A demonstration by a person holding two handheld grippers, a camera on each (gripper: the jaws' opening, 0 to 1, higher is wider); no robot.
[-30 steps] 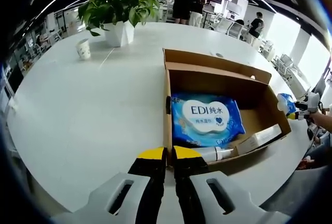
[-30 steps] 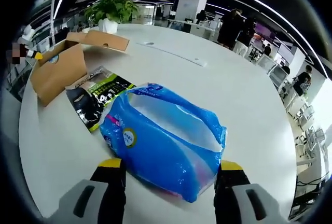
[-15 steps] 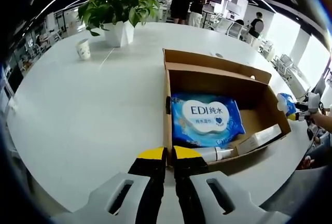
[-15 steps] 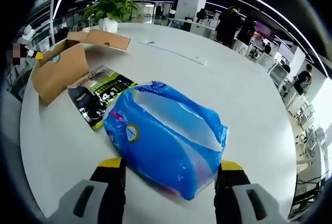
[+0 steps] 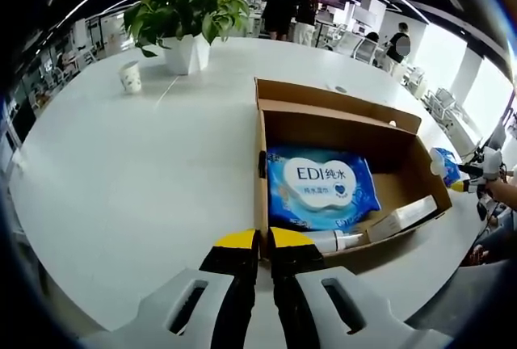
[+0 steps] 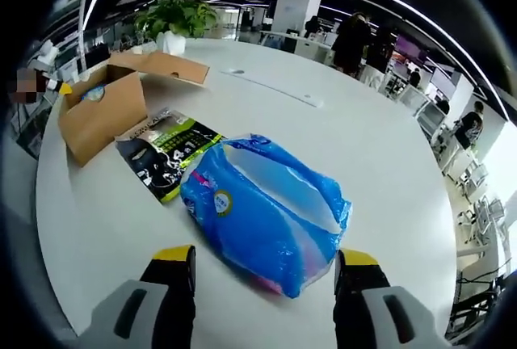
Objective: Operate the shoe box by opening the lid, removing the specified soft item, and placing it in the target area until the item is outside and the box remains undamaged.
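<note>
The open cardboard shoe box (image 5: 404, 143) lies on the white table with its lid folded back. Inside are a blue wipes pack (image 5: 323, 187), a white tube (image 5: 335, 240) and a long white carton (image 5: 404, 216). My left gripper (image 5: 264, 240) is shut, and the box's near-left wall runs into its tips. A crinkled blue soft bag (image 6: 266, 212) rests on the table, just ahead of my right gripper (image 6: 265, 258). Its jaws stand wide open on either side of the bag and are not touching it. The box (image 6: 101, 111) is at far left there.
A black-and-green packet (image 6: 166, 151) lies flat between box and blue bag. A potted plant (image 5: 190, 18) and a paper cup (image 5: 129, 76) stand at the table's far side. The table edge (image 6: 404, 317) is close on the right. People stand in the background.
The right gripper has drawn back from the blue bag, which now lies farther ahead, free on the table. The left gripper and the box have not moved.
</note>
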